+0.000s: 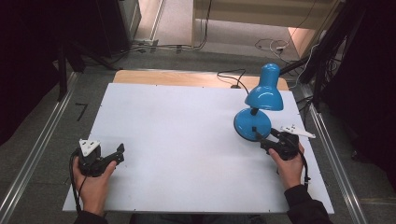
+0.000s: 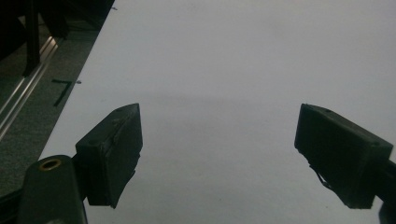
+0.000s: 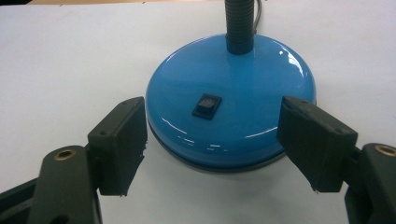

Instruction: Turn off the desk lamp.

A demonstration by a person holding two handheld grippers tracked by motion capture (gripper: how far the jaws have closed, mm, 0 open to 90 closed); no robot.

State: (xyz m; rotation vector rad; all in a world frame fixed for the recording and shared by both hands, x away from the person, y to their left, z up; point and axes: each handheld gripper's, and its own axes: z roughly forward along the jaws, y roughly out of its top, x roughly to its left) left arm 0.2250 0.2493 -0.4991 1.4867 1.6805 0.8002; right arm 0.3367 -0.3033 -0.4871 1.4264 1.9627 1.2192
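Observation:
A blue desk lamp [image 1: 258, 108] stands at the right of the white table [image 1: 177, 140], its shade tipped toward me. The round blue base [image 3: 233, 107] carries a black rocker switch [image 3: 207, 105] and a black flexible neck [image 3: 239, 23]. My right gripper [image 1: 267, 136] is open just in front of the base, its jaws reaching either side of the near rim without touching it. My left gripper [image 1: 117, 154] rests open at the table's left near edge, with bare white tabletop [image 2: 224, 93] between its jaws.
The lamp's black cord [image 1: 233, 77] trails off the far table edge. A wooden strip [image 1: 187, 77] borders the far side. Metal rails [image 1: 37, 149] run along both sides on the floor. Cables [image 1: 271, 45] lie on the floor beyond.

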